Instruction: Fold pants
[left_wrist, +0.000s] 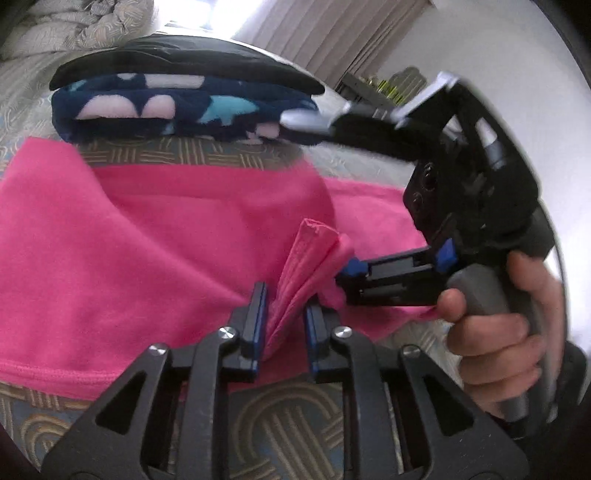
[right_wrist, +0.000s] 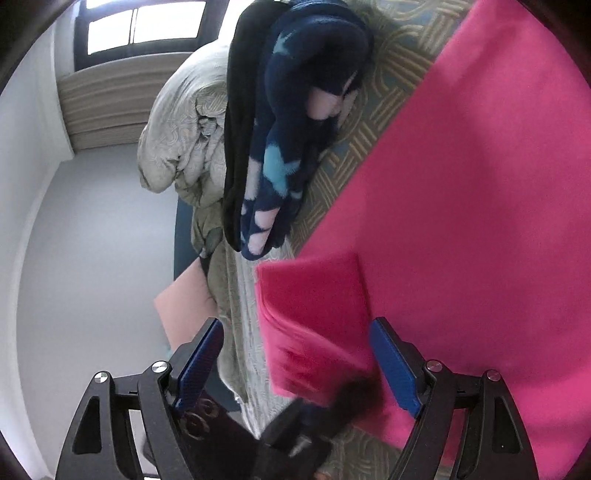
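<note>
Bright pink pants (left_wrist: 147, 240) lie spread on the patterned bedspread (left_wrist: 280, 424). A bunched pink fold (left_wrist: 295, 280) stands up between the blue pads of my left gripper (left_wrist: 286, 325); the jaws are narrowly apart and the left pad stands clear of the cloth. My right gripper (left_wrist: 319, 195), held by a hand (left_wrist: 498, 332), comes in from the right, open wide, its lower finger at the same fold. In the right wrist view the pink pants (right_wrist: 480, 184) fill the right side, and a folded corner sits between the right gripper's (right_wrist: 299, 354) widely spread pads, untouched.
A folded navy star-print fleece (left_wrist: 177, 107) with a black garment on top sits just beyond the pants; the same fleece (right_wrist: 280, 147) shows in the right wrist view. A crumpled pale duvet (right_wrist: 177, 129) lies behind it. The bed edge and grey floor (right_wrist: 92, 240) are on the left.
</note>
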